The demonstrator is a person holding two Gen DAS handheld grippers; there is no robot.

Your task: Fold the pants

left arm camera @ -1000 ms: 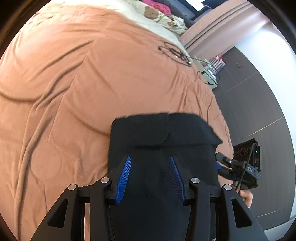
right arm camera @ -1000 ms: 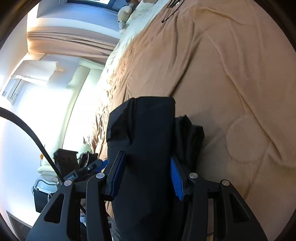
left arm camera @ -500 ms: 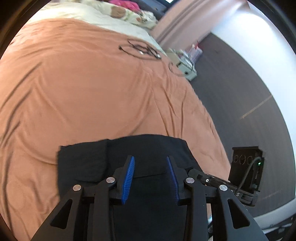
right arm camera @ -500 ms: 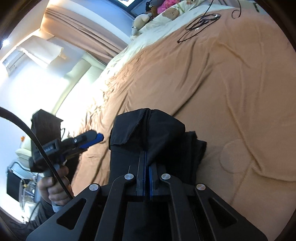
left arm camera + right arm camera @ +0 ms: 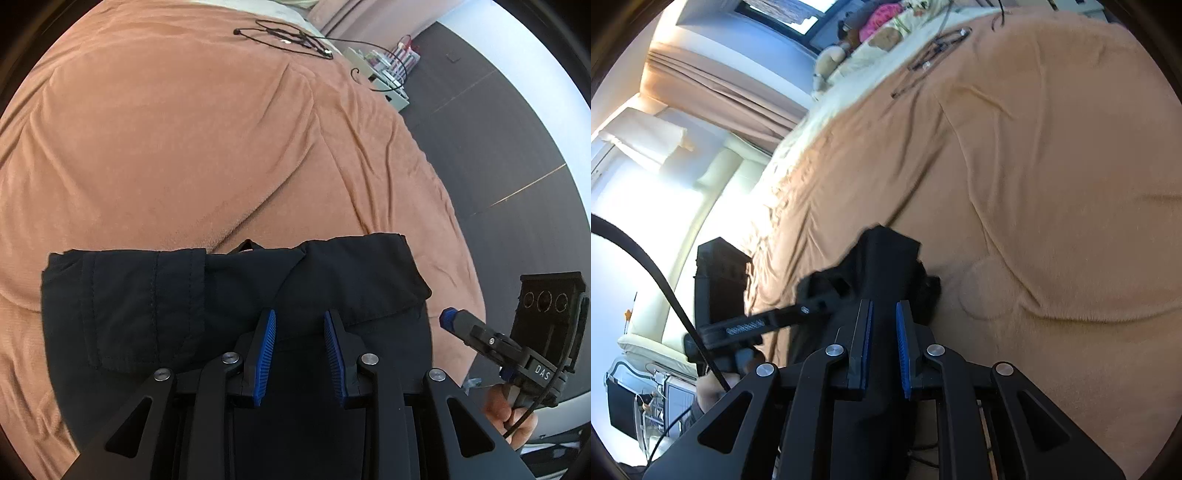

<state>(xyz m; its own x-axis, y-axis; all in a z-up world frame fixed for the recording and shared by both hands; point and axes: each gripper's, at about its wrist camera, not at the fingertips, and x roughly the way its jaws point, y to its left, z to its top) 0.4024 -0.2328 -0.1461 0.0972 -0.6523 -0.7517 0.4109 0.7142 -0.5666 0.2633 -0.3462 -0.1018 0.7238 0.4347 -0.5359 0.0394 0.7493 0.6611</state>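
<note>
Pants (image 5: pixel 236 314), black and partly folded, are lying on the brown blanket (image 5: pixel 184 147) of the bed, just ahead of and under both tools. We are closing the left tool (image 5: pixel 298 350) over the cloth, its blue pads narrowing but not yet pressing. We are easing open the right tool (image 5: pixel 884 343), a narrow gap showing, dark cloth bunched just beyond it. We judge the fabric light, soft and floppy; taking a stitched edge or corner should hold best.
</note>
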